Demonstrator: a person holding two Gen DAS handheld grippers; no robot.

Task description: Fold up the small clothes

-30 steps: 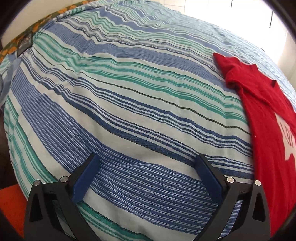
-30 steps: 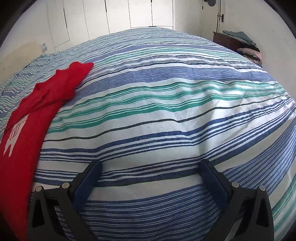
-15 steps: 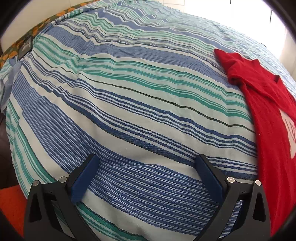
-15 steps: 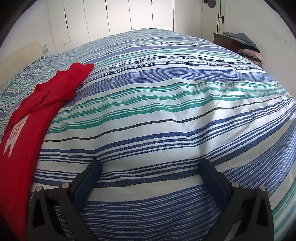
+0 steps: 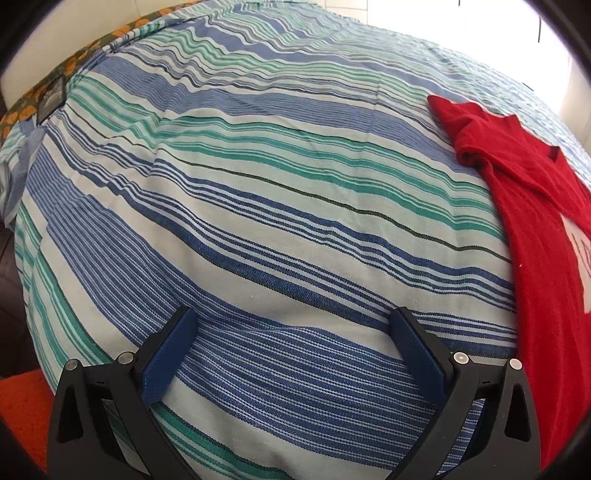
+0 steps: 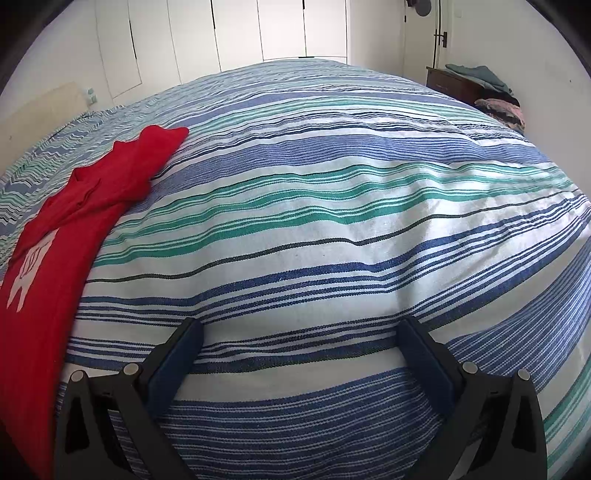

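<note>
Lying flat on the blue, green and white striped bedspread [image 5: 258, 206], the small red cotton shirt with a white print [image 5: 535, 229] stretches along the right edge of the left wrist view and the left edge of the right wrist view [image 6: 55, 258], one sleeve pointing toward the far side of the bed. Broad, bare striped cloth spreads on either side of it. The left gripper [image 5: 291, 347] hovers over bedspread beside the shirt's near hem, fingers spread wide and holding nothing. The right gripper [image 6: 303, 354] hangs likewise, wide apart and empty. Beyond stand white wardrobe doors [image 6: 258, 29] and a dark wooden dresser piled with clothes [image 6: 476, 85].
</note>
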